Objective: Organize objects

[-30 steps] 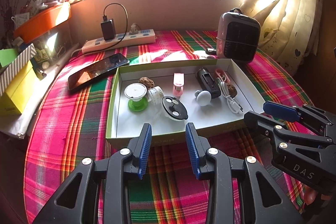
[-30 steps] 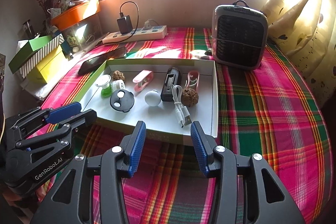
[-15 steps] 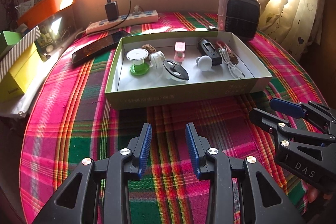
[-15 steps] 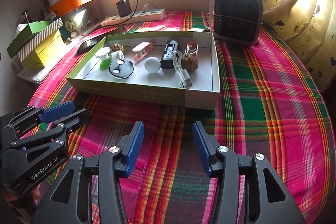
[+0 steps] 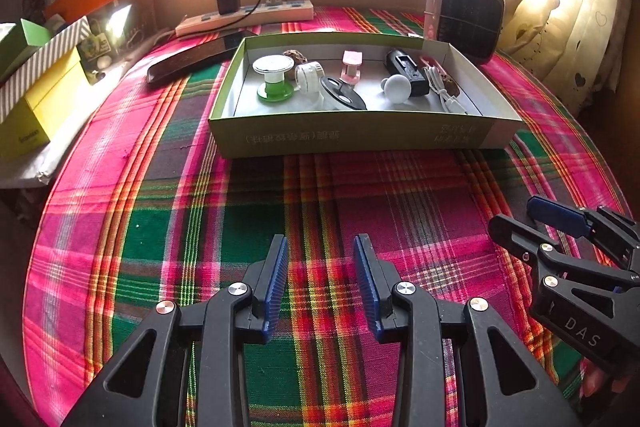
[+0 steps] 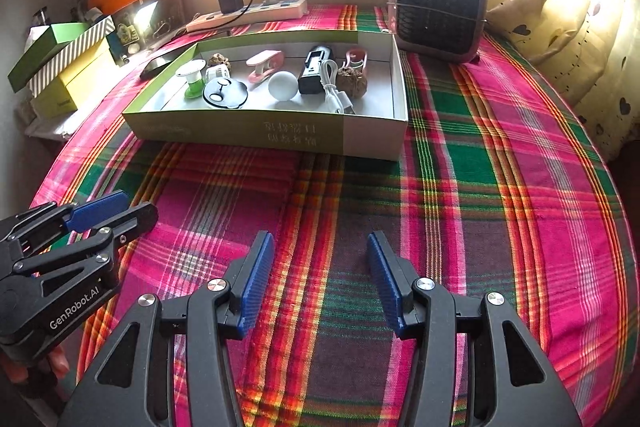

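Observation:
A shallow green-and-white cardboard box (image 5: 360, 137) (image 6: 280, 137) sits on the plaid tablecloth at the far middle. It holds several small items: a green-and-white spool (image 5: 274, 79), a white ball (image 5: 397, 87) (image 6: 283, 85), a pink clip (image 5: 351, 65), a black device (image 6: 315, 69), a white USB cable (image 6: 334, 89) and a walnut (image 6: 352, 79). My left gripper (image 5: 320, 267) is open and empty over the cloth, well in front of the box. My right gripper (image 6: 320, 267) is open and empty too, beside the left one.
A pink-grey heater (image 6: 438, 7) stands behind the box's right end. A power strip with a charger (image 5: 244, 15) lies at the back, a phone (image 5: 192, 61) left of the box. Yellow and green boxes (image 5: 36, 99) stand at the left edge, curtains on the right.
Both grippers have drawn back from the box toward the near edge of the table. The box now lies farther away. Both stay open and empty.

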A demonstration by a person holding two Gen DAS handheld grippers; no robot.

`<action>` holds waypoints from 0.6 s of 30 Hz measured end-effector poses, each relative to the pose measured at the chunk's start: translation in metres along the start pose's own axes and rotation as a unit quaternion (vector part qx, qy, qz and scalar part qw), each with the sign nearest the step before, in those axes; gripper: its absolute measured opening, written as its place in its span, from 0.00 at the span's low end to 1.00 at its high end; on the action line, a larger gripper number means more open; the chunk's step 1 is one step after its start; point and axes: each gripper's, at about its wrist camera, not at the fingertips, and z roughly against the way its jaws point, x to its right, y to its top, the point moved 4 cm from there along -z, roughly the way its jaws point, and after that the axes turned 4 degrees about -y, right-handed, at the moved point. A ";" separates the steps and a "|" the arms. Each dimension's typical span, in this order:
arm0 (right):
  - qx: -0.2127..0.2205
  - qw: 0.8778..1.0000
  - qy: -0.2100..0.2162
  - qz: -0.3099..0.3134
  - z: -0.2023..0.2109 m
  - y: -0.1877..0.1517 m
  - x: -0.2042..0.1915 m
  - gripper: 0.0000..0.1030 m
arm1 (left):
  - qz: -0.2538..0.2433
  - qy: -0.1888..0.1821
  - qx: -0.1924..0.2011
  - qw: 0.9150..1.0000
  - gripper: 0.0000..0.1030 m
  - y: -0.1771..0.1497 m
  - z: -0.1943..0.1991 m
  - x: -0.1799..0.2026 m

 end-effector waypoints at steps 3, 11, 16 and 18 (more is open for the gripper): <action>0.002 1.000 -0.005 0.002 0.002 -0.005 0.000 0.57 | -0.001 0.003 0.003 1.000 0.31 -0.003 0.001 0.001; 0.002 1.000 -0.020 0.003 0.006 -0.012 0.000 0.64 | 0.002 0.018 0.014 1.000 0.34 -0.010 0.006 0.008; 0.000 1.000 -0.029 -0.007 0.008 -0.015 0.003 0.68 | 0.012 0.019 0.016 1.000 0.35 -0.011 0.006 0.007; -0.001 0.999 -0.031 -0.008 0.008 -0.015 0.004 0.71 | 0.009 0.024 0.016 1.000 0.36 -0.011 0.007 0.009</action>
